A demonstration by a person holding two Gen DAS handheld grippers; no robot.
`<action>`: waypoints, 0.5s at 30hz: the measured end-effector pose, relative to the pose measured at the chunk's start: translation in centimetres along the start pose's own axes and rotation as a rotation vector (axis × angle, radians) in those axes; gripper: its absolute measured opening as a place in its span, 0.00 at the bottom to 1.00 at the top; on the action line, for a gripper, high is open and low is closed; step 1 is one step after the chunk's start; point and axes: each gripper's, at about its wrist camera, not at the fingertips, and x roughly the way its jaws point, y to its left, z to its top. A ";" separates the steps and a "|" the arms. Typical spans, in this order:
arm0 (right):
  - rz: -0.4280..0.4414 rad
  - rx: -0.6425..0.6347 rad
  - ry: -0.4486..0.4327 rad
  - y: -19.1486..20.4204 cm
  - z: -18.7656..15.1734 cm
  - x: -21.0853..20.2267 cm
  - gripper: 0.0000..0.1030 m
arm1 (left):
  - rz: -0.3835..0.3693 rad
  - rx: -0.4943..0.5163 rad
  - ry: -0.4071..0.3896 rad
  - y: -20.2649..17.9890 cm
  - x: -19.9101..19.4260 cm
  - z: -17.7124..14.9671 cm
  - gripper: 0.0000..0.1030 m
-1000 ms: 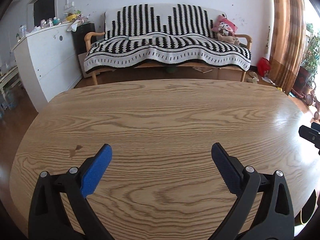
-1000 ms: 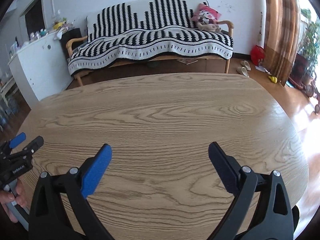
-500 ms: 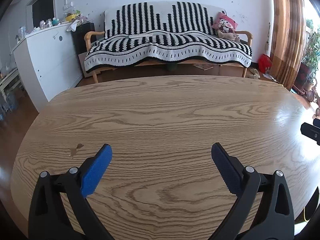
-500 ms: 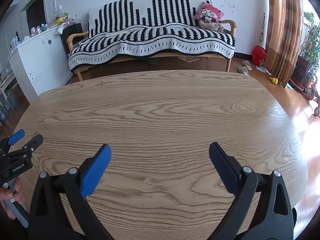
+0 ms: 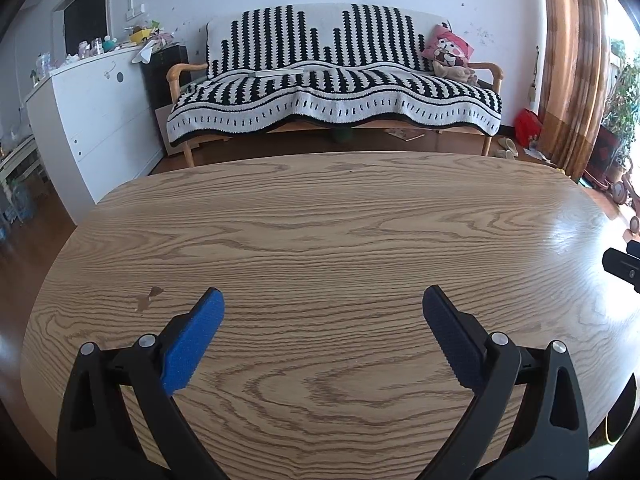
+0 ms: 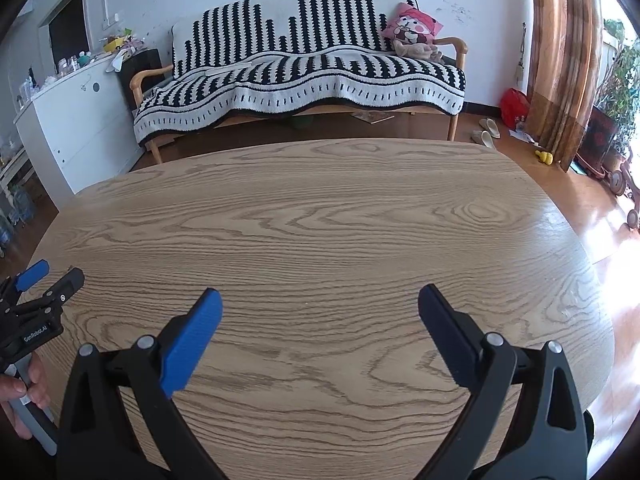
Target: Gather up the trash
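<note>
My left gripper (image 5: 323, 307) is open above the near part of an oval wooden table (image 5: 320, 216), its blue pads wide apart with nothing between them. My right gripper (image 6: 319, 304) is open too, over the same table (image 6: 320, 208), and holds nothing. In the right wrist view the left gripper (image 6: 50, 276) shows at the left edge, held by a hand (image 6: 20, 392). A tip of the right gripper (image 5: 622, 262) shows at the right edge of the left wrist view. No trash lies on the tabletop; a small brown stain (image 5: 148, 296) marks the wood at near left.
Beyond the table stands a sofa (image 5: 332, 80) under a black-and-white blanket, with a pink cushion (image 5: 448, 46). A white cabinet (image 5: 92, 116) stands at left. A red bag (image 6: 514, 106), slippers (image 6: 486, 134), scraps of paper (image 6: 520, 134) and a curtain (image 6: 560, 60) are at right.
Both views have shifted slightly: the table's far edge sits a little lower in frame and more of the sofa and floor shows. Both grippers stay open.
</note>
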 end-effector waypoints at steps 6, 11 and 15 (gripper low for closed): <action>-0.007 0.007 0.001 -0.6 -0.1 -0.2 0.92 | -0.003 0.011 -0.001 -0.5 0.0 0.1 0.94; -0.007 0.010 -0.002 -0.9 -0.3 -0.6 0.92 | -0.003 0.010 -0.001 -0.6 -0.1 0.1 0.94; -0.008 0.011 -0.003 -0.8 -0.2 -0.6 0.92 | -0.003 0.016 0.000 -1.1 -0.1 0.0 0.94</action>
